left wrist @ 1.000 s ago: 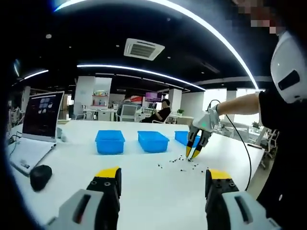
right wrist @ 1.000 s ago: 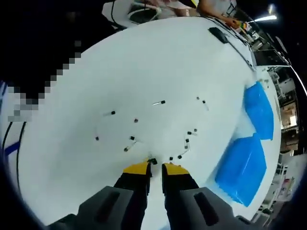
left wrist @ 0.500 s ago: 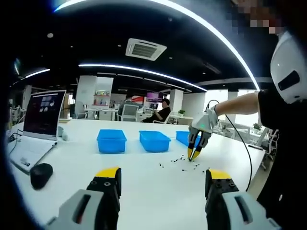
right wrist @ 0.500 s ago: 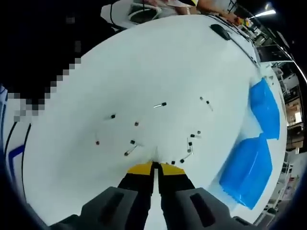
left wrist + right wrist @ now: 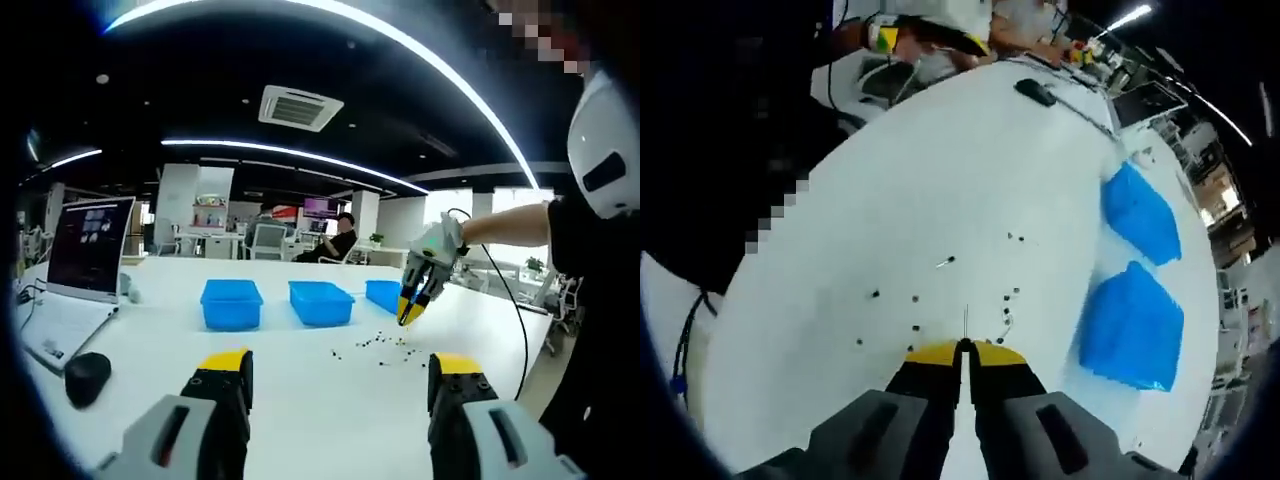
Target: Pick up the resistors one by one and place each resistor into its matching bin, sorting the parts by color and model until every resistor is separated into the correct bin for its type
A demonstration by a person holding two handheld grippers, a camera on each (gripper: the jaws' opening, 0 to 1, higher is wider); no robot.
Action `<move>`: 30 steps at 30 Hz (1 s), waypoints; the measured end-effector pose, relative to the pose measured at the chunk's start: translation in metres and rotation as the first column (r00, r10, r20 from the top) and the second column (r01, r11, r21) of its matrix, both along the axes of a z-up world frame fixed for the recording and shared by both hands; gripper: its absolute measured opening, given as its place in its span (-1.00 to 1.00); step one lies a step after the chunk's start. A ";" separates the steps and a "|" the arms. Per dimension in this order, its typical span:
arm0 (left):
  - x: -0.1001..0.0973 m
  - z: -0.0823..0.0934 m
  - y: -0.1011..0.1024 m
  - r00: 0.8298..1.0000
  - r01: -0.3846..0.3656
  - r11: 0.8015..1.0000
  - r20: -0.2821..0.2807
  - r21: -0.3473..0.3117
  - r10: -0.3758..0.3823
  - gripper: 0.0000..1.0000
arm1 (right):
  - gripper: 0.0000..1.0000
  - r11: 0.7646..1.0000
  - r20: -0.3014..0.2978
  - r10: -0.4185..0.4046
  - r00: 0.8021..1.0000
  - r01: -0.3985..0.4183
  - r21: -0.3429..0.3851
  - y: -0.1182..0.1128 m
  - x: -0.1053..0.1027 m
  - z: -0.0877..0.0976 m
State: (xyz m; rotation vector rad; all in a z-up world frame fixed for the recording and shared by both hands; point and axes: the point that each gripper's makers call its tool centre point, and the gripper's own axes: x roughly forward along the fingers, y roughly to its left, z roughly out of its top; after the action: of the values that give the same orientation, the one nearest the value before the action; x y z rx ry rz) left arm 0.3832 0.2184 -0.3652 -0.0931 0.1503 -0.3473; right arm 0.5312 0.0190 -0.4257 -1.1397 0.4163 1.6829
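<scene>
Several small dark resistors (image 5: 940,263) lie scattered on the white table (image 5: 890,180). My right gripper (image 5: 963,348) is shut on a resistor whose thin wire lead (image 5: 965,320) sticks out past the yellow tips; its body is hidden between them. In the left gripper view the right gripper (image 5: 412,313) hangs above the scattered resistors (image 5: 378,343), clear of the table. Three blue bins (image 5: 230,301) (image 5: 320,300) (image 5: 383,293) stand in a row behind them. Two of the bins (image 5: 1140,213) (image 5: 1130,325) lie to the right in the right gripper view. My left gripper (image 5: 340,368) is open and holds nothing.
A laptop (image 5: 88,245) and a black mouse (image 5: 88,366) sit at the table's left end. The mouse (image 5: 1036,91) appears far off in the right gripper view. A cable (image 5: 505,300) trails from the right gripper. People sit at desks behind the table.
My right gripper closed on a resistor on the table, then rose with it, so the table now looks farther away. The left gripper has hardly moved.
</scene>
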 end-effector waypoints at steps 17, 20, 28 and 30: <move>0.010 0.014 -0.011 0.998 0.040 0.999 0.051 0.018 -0.041 0.43 | -0.87 0.488 -0.374 -0.427 0.824 0.558 0.672 -0.046 -0.070 0.090; 0.009 0.013 -0.011 0.998 0.036 0.999 0.050 0.020 -0.037 0.43 | -0.87 0.368 -0.419 -0.449 0.789 0.590 0.718 -0.049 -0.082 0.097; 0.003 0.014 -0.005 0.998 0.018 1.000 0.055 0.013 -0.019 0.43 | -0.87 0.228 -0.451 -0.489 0.747 0.608 0.760 -0.033 -0.085 0.113; 0.000 0.016 -0.003 0.998 0.016 1.000 0.060 0.012 -0.016 0.43 | -0.87 0.240 -0.450 -0.484 0.750 0.608 0.757 -0.024 -0.080 0.115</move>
State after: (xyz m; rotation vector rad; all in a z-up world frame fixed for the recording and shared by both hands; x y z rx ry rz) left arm 0.3831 0.2153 -0.3496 -0.0704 0.0938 -0.3649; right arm 0.4509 -0.0052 -0.3108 -0.0202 -0.0509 1.0199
